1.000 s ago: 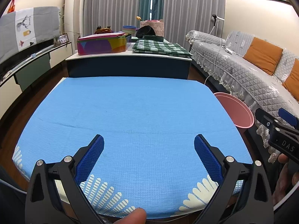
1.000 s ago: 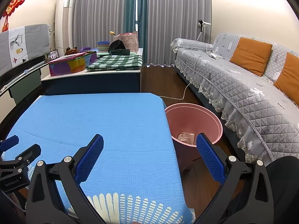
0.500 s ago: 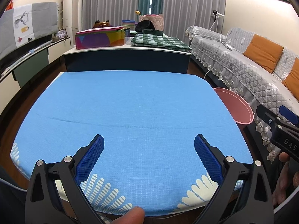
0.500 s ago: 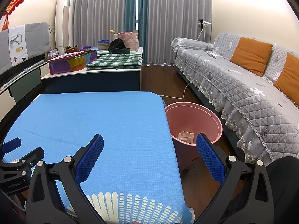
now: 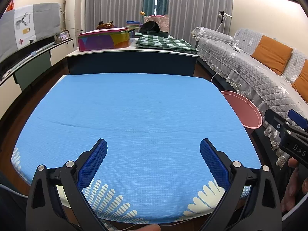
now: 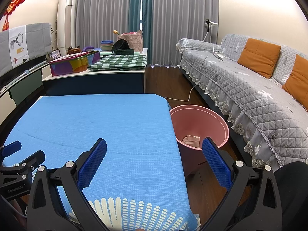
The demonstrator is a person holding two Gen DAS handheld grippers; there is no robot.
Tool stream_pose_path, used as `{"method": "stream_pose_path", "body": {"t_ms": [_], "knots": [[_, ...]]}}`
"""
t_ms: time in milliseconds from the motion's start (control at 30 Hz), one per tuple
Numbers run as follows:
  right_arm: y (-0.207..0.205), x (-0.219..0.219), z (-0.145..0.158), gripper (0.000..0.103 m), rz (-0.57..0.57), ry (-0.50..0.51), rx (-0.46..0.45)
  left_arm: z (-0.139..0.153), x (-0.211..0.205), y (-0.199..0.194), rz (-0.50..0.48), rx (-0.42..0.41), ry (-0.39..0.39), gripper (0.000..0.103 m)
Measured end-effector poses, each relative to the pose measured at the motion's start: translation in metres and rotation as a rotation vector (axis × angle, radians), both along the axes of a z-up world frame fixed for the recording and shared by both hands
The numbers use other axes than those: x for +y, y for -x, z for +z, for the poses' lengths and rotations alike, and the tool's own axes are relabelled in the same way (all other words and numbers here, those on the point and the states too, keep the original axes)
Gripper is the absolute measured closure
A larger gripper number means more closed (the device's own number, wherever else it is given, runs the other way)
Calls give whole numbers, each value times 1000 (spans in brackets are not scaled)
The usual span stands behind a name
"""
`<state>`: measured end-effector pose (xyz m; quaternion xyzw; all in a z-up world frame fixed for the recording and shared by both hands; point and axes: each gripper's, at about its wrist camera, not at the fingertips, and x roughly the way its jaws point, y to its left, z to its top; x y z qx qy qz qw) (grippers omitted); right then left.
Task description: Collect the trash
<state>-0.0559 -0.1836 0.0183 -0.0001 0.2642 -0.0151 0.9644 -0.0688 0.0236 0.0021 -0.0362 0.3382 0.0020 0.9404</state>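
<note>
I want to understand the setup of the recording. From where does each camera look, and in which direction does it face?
Left wrist: sits on the left gripper, faces across the blue tablecloth to the curtains; its open fingers and a hand show.
Right wrist: sits on the right gripper, over the cloth's right edge, facing the pink bin and sofa; its open fingers show.
Shared: cloth, bin, sofa, and each other's gripper.

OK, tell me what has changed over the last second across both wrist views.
Little. The left gripper has tilted slightly, so the blue tablecloth sits lower in its view. The right gripper barely shifted. Nothing was grasped or released: both grippers stay open and empty. The pink trash bin beside the table still holds the crumpled paper, and the cloth stays bare.
</note>
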Motion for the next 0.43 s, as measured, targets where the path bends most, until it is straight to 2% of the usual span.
{"method": "stream_pose_path", "body": {"t_ms": [433], "knots": [[0, 1, 0, 5, 0, 1, 1, -2, -3, -1, 1, 12, 0, 8]]}}
